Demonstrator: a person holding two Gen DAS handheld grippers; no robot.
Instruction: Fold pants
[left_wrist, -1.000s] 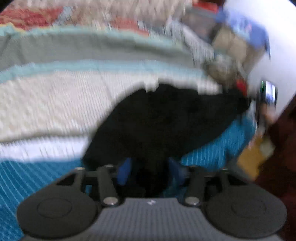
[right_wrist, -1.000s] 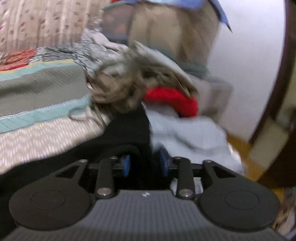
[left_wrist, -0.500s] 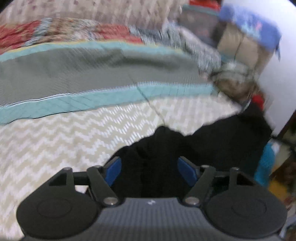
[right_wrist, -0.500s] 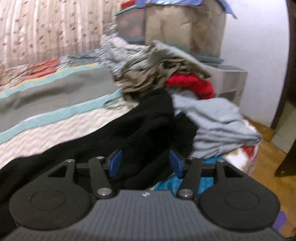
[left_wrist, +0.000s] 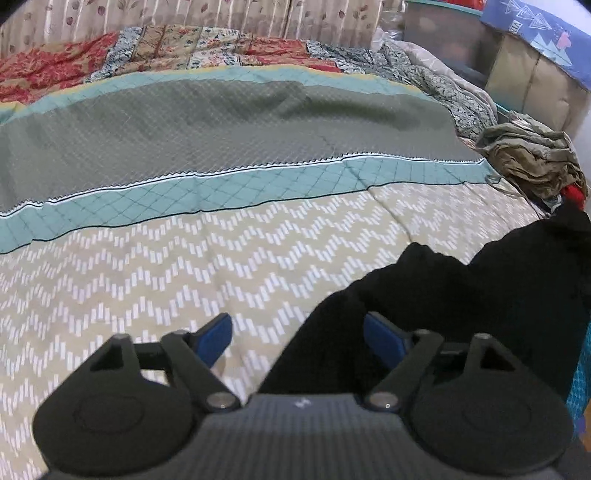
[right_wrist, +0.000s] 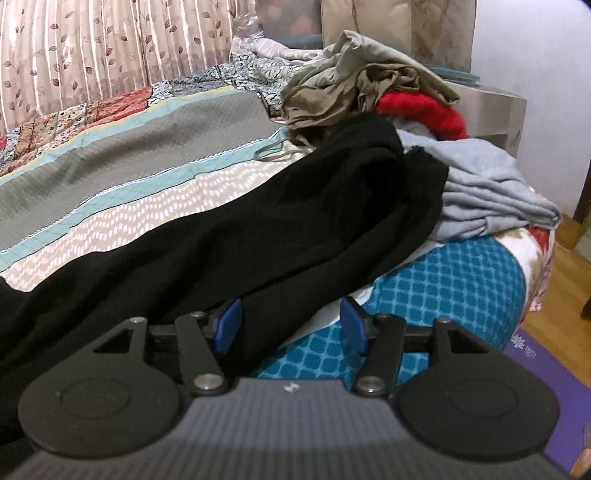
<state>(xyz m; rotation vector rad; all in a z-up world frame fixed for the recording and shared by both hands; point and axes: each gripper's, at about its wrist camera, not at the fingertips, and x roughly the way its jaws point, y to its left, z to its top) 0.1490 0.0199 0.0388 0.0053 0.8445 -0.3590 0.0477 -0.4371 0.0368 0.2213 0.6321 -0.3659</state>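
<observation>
Left tool (left_wrist: 297, 338): blue-padded fingers spread wide, gripping nothing; the left pad (left_wrist: 214, 338) hangs over bare quilt, the right pad sits against black cloth.
Bed quilt (left_wrist: 184, 266): beige zigzag-patterned cover ahead and left of the left tool, with teal and grey-green bands beyond.
Pants (right_wrist: 280, 210): black soft fabric pants, lying long and rumpled on the bed; they run from ahead-right of the left tool across to the right tool, their far end resting against the clothes heap.
Right tool (right_wrist: 291, 325): fingers wide apart, clamping nothing; the pants edge lies between them, touching the left pad.
Clothes heap (right_wrist: 354, 77): crumpled olive garments ahead of the right tool, with a red fuzzy piece (right_wrist: 424, 110) and a grey knit garment (right_wrist: 487, 184) further right.
</observation>
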